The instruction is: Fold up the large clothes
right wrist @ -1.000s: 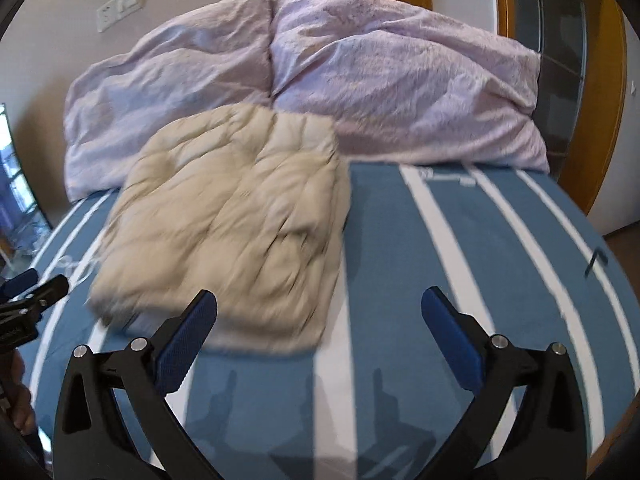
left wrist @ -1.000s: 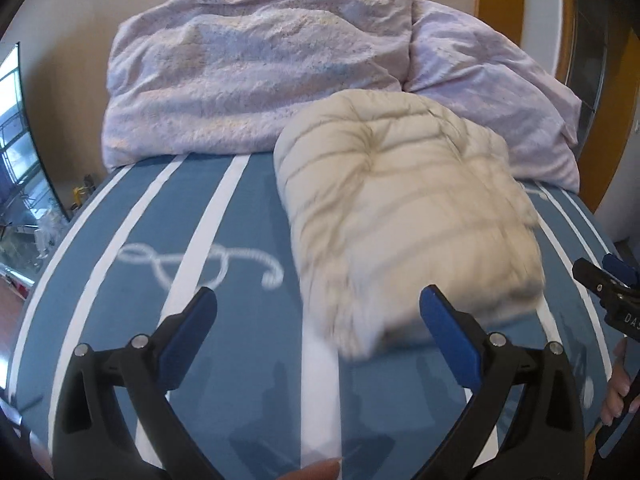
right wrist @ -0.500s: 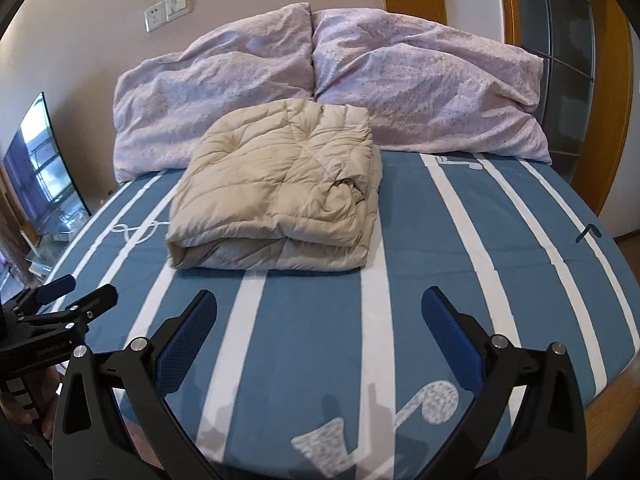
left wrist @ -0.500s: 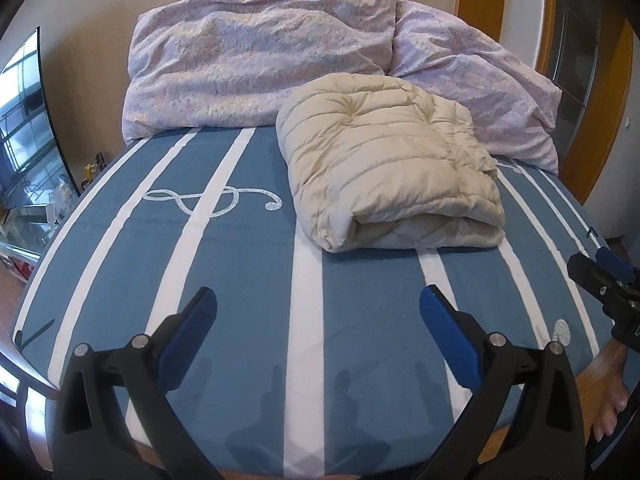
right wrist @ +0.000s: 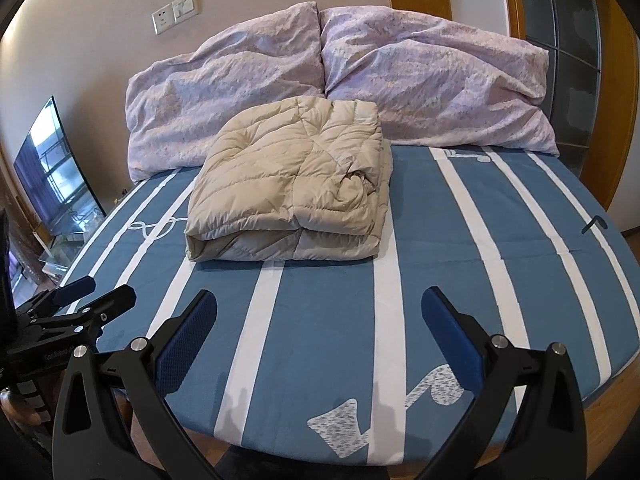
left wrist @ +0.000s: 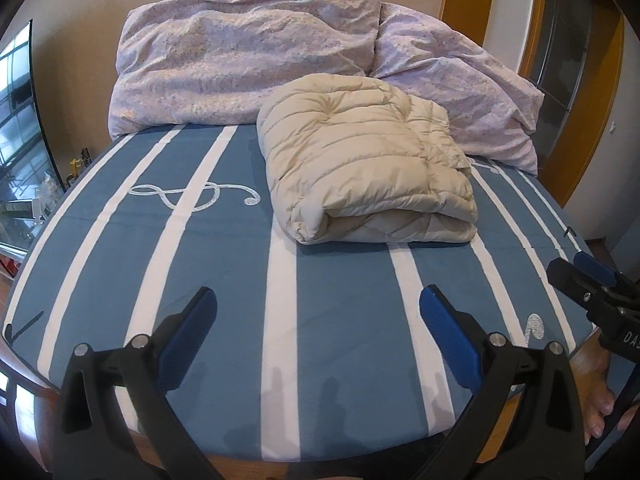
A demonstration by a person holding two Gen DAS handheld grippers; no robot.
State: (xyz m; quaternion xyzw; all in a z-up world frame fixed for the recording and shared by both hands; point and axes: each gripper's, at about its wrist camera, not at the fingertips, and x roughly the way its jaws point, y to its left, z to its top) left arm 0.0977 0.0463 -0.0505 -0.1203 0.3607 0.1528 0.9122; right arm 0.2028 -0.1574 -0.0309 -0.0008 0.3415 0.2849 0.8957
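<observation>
done: jacket (left wrist: 368, 164) folded into a compact bundle, lying on the bed (left wrist: 224, 264) at 12 o'clock, against the pillows (left wrist: 248, 60)
left: nothing obvious; maybe tidy the loose flap
left gripper (left wrist: 318, 316): jaws wide, empty
right gripper (right wrist: 319, 316): jaws wide, empty
right view only: crumpled flap at the bundle's 3 o'clock edge, wall sockets (right wrist: 176, 12)
left view only: bare foot (left wrist: 600, 404) at 4 o'clock

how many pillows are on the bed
2. One crumpled lilac pillow lies at the head of the bed on the left, the other lilac pillow beside it on the right. The folded beige quilted garment partly covers both, so another could be hidden.
</observation>
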